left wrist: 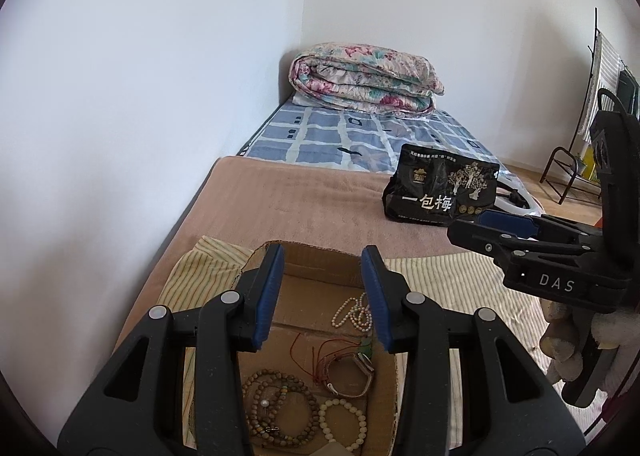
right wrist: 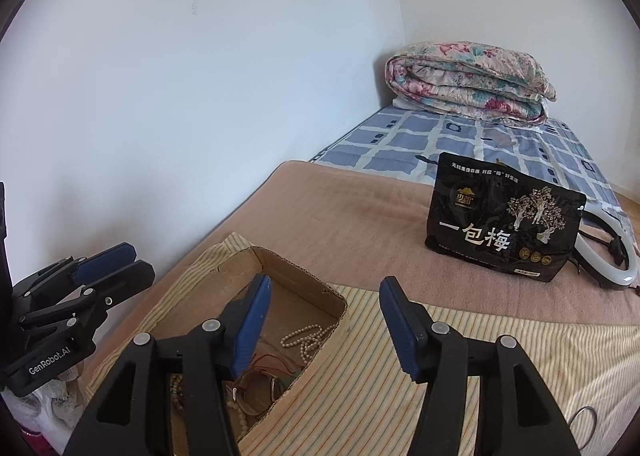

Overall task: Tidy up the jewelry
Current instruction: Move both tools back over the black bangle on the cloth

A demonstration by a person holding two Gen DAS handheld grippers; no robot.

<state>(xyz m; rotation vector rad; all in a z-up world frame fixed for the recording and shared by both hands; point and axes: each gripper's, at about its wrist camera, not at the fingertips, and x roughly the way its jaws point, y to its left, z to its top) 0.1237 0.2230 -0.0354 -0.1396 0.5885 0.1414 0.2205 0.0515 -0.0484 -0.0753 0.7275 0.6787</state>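
Bead bracelets (left wrist: pixel 276 404), pearl strand (left wrist: pixel 354 314), watch (left wrist: pixel 354 372) inside open cardboard box (left wrist: pixel 316 262) (unsorted).

The cardboard box (left wrist: pixel 316 268) is plain brown and sits on a cloth (right wrist: pixel 460 340) of cream with thin yellow and orange stripes, over a dusty pink blanket (left wrist: pixel 312 200). Inside lie a white pearl necklace (left wrist: pixel 354 314), brown wooden beads (left wrist: pixel 276 404) and a red cord (left wrist: pixel 320 360). Farther back are a blue-and-white checked sheet (left wrist: pixel 340 136), a floral quilt (left wrist: pixel 364 78) in pink and teal, and a black bag (right wrist: pixel 504 224) with white lettering and gold trees.
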